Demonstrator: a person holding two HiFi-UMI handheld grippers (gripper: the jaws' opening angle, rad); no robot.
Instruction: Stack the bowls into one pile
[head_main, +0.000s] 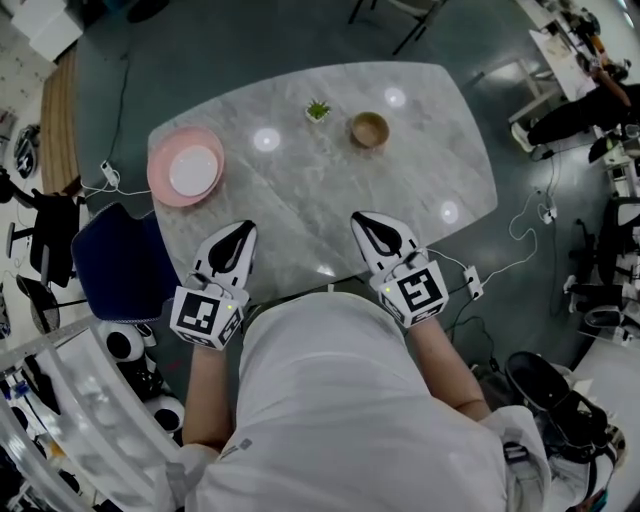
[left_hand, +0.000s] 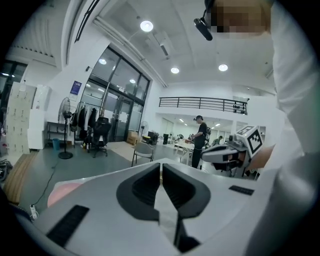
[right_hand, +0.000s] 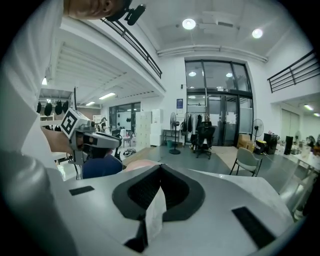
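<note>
On the marble table (head_main: 300, 190) a pink bowl (head_main: 163, 180) stands at the left edge with a white bowl (head_main: 194, 170) nested in it. A small brown bowl (head_main: 369, 129) sits apart at the far middle. My left gripper (head_main: 244, 229) and right gripper (head_main: 360, 218) hover side by side over the table's near edge, well short of every bowl. Both have their jaws together with nothing between them, as the left gripper view (left_hand: 161, 167) and the right gripper view (right_hand: 160, 169) show. A strip of the pink bowl (left_hand: 62, 192) shows past the left gripper's body.
A little green plant (head_main: 318, 110) stands beside the brown bowl. A dark blue chair (head_main: 120, 265) is tucked at the table's left. Cables and a power strip (head_main: 472, 283) lie on the floor at the right. A white rack (head_main: 70, 420) is at the near left.
</note>
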